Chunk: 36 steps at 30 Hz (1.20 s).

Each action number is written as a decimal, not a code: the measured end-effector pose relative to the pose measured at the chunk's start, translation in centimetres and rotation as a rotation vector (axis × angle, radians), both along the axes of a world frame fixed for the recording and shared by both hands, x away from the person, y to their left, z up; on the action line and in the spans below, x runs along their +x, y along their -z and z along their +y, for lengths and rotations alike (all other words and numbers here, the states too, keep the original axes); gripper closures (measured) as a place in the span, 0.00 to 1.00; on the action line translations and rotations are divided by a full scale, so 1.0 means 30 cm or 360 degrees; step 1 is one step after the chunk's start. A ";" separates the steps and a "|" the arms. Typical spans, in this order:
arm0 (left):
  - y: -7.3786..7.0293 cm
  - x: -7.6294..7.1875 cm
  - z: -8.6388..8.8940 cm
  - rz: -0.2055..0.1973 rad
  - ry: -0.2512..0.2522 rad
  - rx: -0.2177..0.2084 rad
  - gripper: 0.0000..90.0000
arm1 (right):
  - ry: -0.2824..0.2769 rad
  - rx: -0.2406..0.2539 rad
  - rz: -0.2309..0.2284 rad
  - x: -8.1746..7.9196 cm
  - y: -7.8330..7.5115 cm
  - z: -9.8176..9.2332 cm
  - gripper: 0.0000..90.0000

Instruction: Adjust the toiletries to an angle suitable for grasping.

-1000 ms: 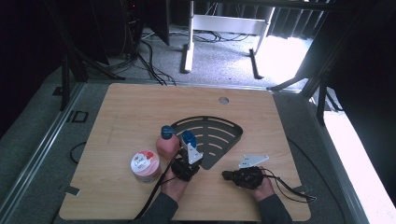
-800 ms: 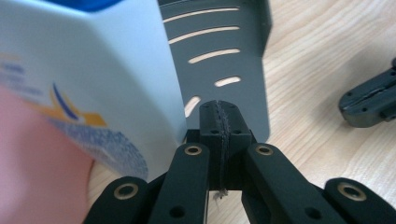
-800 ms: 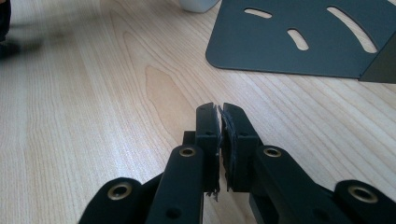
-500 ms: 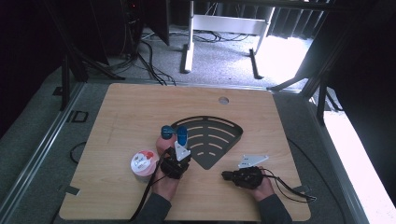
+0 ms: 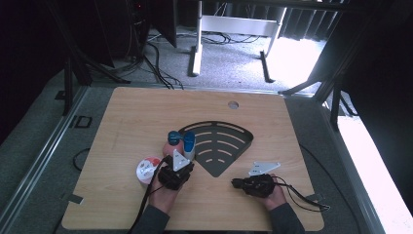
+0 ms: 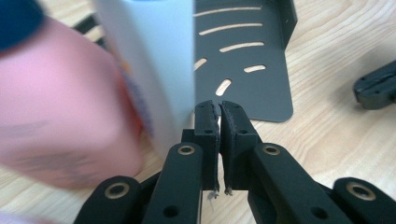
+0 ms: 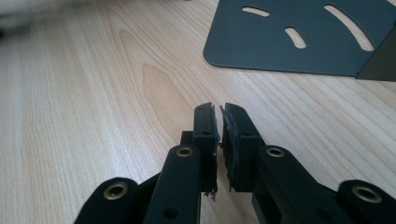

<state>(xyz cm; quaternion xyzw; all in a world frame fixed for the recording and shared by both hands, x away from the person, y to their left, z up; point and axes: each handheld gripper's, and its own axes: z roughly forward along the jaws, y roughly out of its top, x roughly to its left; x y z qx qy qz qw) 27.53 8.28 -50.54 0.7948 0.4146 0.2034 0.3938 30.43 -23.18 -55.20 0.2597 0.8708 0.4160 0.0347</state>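
Note:
A pink bottle (image 5: 171, 147) with a blue cap stands left of the black fan-shaped slotted tray (image 5: 229, 146). A white bottle (image 5: 189, 149) with a blue cap stands close beside it, at the tray's left edge. My left gripper (image 5: 181, 165) sits just in front of both bottles. In the left gripper view the white bottle (image 6: 154, 56) and pink bottle (image 6: 60, 102) loom just beyond the jaws (image 6: 218, 108). These have just been opening a hair, leaving a thin slit with nothing between them. My right gripper (image 7: 218, 111) rests shut and empty on bare wood, right of the tray's near tip (image 7: 299, 51).
A round white tub with a red label (image 5: 147, 169) stands left of my left hand. The right gripper (image 5: 235, 184) points left across the table. Its cable trails toward the table's right front corner. A small hole (image 5: 233, 104) marks the far side of the tabletop.
My left hand has shifted to the left. The white bottle now stands a little further left, closer to the pink one. The right hand has stayed put.

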 end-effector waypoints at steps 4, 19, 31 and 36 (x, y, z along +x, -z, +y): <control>-0.042 -0.017 0.080 -0.0042 -0.0024 -0.0001 0.92 | 0.0014 -0.0015 -0.0012 -0.003 -0.001 -0.002 0.92; -0.047 -0.019 0.412 0.0001 -0.0274 -0.0019 0.90 | 0.0062 -0.0074 -0.0020 -0.005 0.011 -0.024 0.90; -0.021 -0.009 0.463 0.0048 -0.0330 -0.0030 0.98 | 0.0068 -0.0062 -0.0014 -0.003 0.013 -0.029 0.90; -0.018 -0.009 0.471 0.0055 -0.0326 -0.0057 0.98 | 0.0067 -0.0059 -0.0013 -0.002 0.013 -0.029 0.90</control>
